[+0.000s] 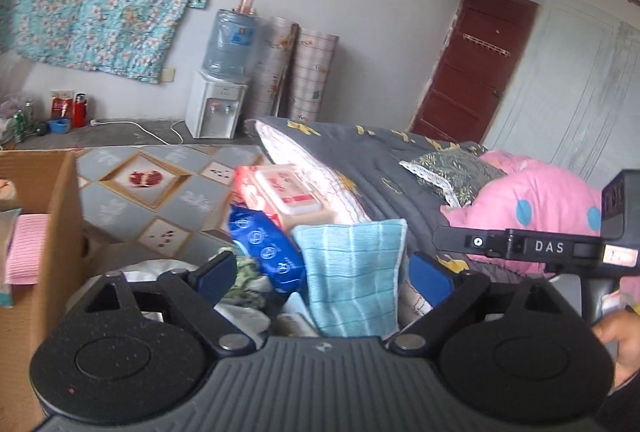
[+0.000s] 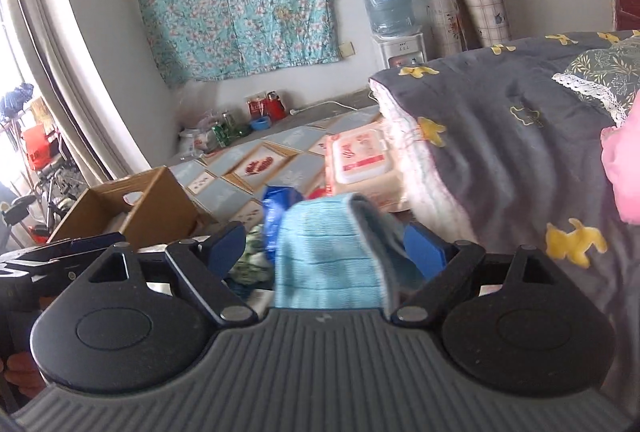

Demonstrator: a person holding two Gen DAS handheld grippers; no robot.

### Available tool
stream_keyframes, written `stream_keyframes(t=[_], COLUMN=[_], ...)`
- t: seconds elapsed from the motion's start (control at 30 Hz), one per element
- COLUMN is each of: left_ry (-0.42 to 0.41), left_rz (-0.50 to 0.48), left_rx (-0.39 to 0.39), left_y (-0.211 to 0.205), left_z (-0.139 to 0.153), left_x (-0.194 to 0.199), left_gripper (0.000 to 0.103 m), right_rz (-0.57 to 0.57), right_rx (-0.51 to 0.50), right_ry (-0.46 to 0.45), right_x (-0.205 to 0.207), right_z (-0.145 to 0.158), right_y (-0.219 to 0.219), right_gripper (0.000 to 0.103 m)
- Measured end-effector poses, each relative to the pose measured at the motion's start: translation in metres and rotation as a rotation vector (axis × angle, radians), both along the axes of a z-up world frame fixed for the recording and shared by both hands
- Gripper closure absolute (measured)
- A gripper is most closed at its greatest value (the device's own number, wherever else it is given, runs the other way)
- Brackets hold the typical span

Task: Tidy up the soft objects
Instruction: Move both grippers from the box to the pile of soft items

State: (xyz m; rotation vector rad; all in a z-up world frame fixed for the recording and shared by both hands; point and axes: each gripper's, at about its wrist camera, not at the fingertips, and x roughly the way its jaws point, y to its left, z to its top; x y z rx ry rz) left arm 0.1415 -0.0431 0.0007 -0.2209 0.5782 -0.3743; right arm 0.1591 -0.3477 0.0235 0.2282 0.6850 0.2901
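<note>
A pink cloth (image 1: 26,248) is already boxed; the blue cloth (image 1: 352,280) and packs (image 1: 266,248) remain outside, apparently ungripped, between the spread left gripper (image 1: 324,272) and right gripper (image 2: 324,246).

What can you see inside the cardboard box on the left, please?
In the left wrist view, the cardboard box holds a folded pink ribbed cloth beside a pale packet. Its near wall and the frame edge hide the rest; the right wrist view shows only something pale inside.
</note>
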Motion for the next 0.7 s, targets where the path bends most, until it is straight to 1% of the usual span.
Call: stream_keyframes(t=[0.03,0.07,0.1,0.13,0.2,0.27,0.33,0.4,0.47,0.57,0.67,0.7], left_ry=[0.008,0.021,0.04,0.064,0.111,0.148,0.171,0.182,0.202,0.26,0.319,0.331], left_rz=[0.001,0.002,0.005,0.006,0.013,0.017,0.021,0.043,0.063,0.111,0.164,0.177], left_rx=[0.006,0.008,0.007,0.006,0.0,-0.004,0.004,0.015,0.003,-0.04,-0.097,-0.111], left_y=[-0.006,-0.012,-0.016,-0.02,-0.023,-0.024,-0.024,-0.022,-0.017,-0.005,0.009,0.012], left_z=[-0.004,-0.007,-0.012,-0.015,-0.023,-0.031,-0.036,-0.039,-0.04,-0.041,-0.039,-0.037], left_x=[0.006,0.012,0.019,0.026,0.037,0.043,0.048,0.053,0.063,0.084,0.109,0.118], left_gripper=[0.016,0.023,0.027,0.033,0.039,0.048,0.051,0.052,0.052,0.052,0.052,0.052], right_rz=[0.013,0.02,0.025,0.042,0.067,0.099,0.094,0.092,0.094,0.107,0.118,0.125], right_rx=[-0.002,-0.003,-0.006,-0.014,-0.017,-0.019,-0.026,-0.003,0.039,0.113,0.183,0.211], right_ry=[0.014,0.026,0.034,0.041,0.044,0.059,0.085,0.073,0.058,0.057,0.109,0.128], right_x=[0.008,0.017,0.025,0.036,0.052,0.068,0.078,0.079,0.077,0.082,0.106,0.117], right_z=[-0.007,-0.015,-0.022,-0.029,-0.042,-0.052,-0.059,-0.055,-0.046,-0.026,-0.014,-0.013], right_y=[-0.006,-0.011,-0.015,-0.015,-0.017,-0.013,-0.011,-0.009,-0.012,-0.014,-0.01,-0.009], right_gripper=[0.016,0.016,0.016,0.016,0.016,0.016,0.016,0.016,0.016,0.016,0.016,0.017])
